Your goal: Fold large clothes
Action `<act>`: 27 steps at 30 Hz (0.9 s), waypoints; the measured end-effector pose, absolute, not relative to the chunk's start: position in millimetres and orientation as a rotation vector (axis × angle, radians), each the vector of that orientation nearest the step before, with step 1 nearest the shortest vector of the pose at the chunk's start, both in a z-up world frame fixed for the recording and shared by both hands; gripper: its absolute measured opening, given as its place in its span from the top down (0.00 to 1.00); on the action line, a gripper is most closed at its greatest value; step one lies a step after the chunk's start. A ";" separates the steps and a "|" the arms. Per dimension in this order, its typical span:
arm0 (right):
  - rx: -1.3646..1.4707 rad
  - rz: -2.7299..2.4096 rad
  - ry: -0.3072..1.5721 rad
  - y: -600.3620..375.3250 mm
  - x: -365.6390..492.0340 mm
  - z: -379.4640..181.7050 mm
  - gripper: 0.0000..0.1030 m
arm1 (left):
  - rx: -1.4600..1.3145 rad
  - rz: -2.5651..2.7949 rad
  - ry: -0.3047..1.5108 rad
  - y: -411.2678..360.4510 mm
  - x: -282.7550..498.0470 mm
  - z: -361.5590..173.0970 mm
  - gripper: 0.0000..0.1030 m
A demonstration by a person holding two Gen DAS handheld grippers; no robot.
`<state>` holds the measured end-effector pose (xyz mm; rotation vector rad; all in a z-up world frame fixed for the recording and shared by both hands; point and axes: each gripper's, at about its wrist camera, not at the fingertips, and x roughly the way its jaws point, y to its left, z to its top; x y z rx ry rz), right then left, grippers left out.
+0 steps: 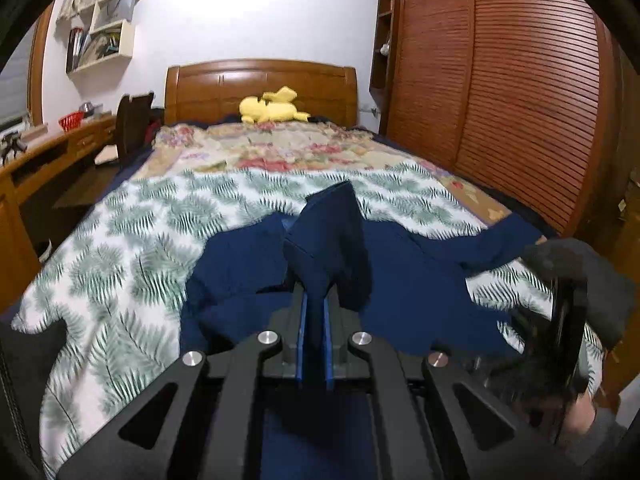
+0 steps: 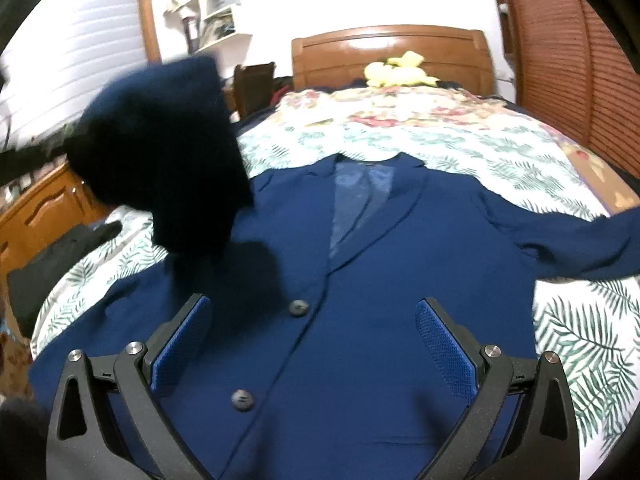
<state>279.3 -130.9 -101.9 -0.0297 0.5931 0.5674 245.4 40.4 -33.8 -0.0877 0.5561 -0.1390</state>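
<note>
A navy blue blazer [image 2: 360,260] lies face up on the leaf-print sheet [image 2: 580,344], lapels toward the headboard and two buttons [image 2: 298,307] down its front. My left gripper [image 1: 316,292] is shut on the end of one sleeve [image 1: 332,232], which stands up above the jacket. In the right wrist view that raised sleeve [image 2: 168,152] hangs dark and blurred at the upper left. My right gripper [image 2: 314,340] hovers open over the jacket front, with nothing between its blue pads [image 2: 448,348]. The other sleeve [image 2: 580,244] stretches out to the right.
A floral blanket [image 1: 280,148] covers the far half of the bed, with a yellow plush toy [image 1: 272,110] at the wooden headboard [image 1: 260,84]. Slatted wardrobe doors [image 1: 500,100] line the right side. A desk [image 1: 40,160] and chair [image 1: 132,120] stand left. A gloved hand [image 1: 576,268] is at right.
</note>
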 end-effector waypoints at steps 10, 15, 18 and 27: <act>-0.002 0.576 0.601 -137.8 282.7 -100.6 0.00 | -0.024 -0.157 0.642 16.7 224.3 -75.1 0.97; 0.004 0.601 0.581 -129.9 279.0 -93.5 0.00 | -0.033 -0.178 0.654 21.3 216.1 -75.8 0.92; -0.004 0.613 0.577 -122.2 276.0 -92.0 0.00 | -0.049 -0.183 0.650 26.9 208.4 -73.8 0.90; -0.034 0.662 0.596 -92.8 269.2 -99.1 0.00 | -0.051 -0.128 0.614 50.5 176.6 -69.6 0.83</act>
